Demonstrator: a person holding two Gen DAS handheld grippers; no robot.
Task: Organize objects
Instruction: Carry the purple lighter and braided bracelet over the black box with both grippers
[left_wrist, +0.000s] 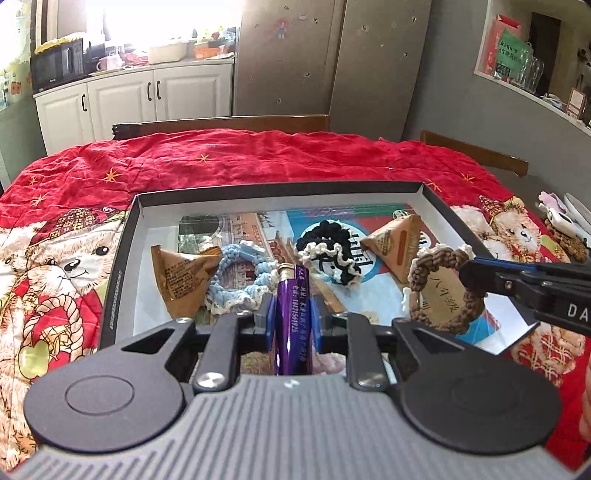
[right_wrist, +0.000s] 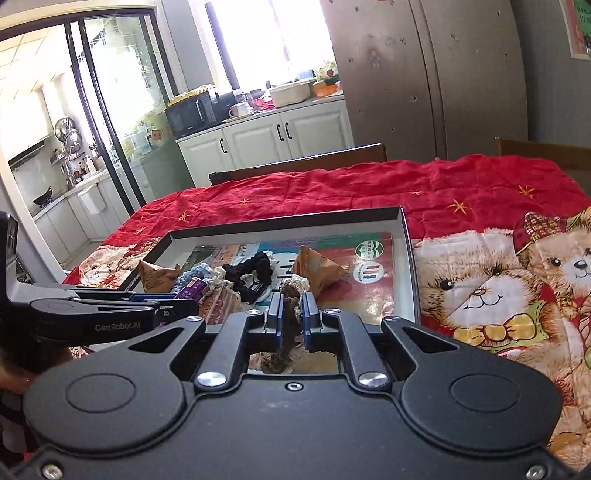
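Fingers of the left gripper (left_wrist: 293, 317) clamp one purple tube (left_wrist: 291, 325), its capped tip pointing forward over the near part of the tray; seen side-on from the right wrist camera too (right_wrist: 173, 301). Right gripper (right_wrist: 291, 314) is closed on one brown crocheted ring (left_wrist: 443, 291), which hangs from its jaws above the tray's near right corner; in the right wrist view only a dark bunched strip of it (right_wrist: 290, 325) shows between the blue pads.

One shallow black-walled box tray (left_wrist: 118, 258) sits on a red bear-print tablecloth (left_wrist: 221, 158), lined with one printed sheet.

Lying in the tray, counted:
- two brown triangular paper-wrapped packets: one near left (left_wrist: 181, 277), one far right (left_wrist: 397, 243)
- one light blue crocheted ring (left_wrist: 240, 277), touching the left packet
- one black crocheted ring with white trim (left_wrist: 328, 247), about centre

Total crocheted rings in view: three, one of them held. Two wooden chair backs stand beyond the table.
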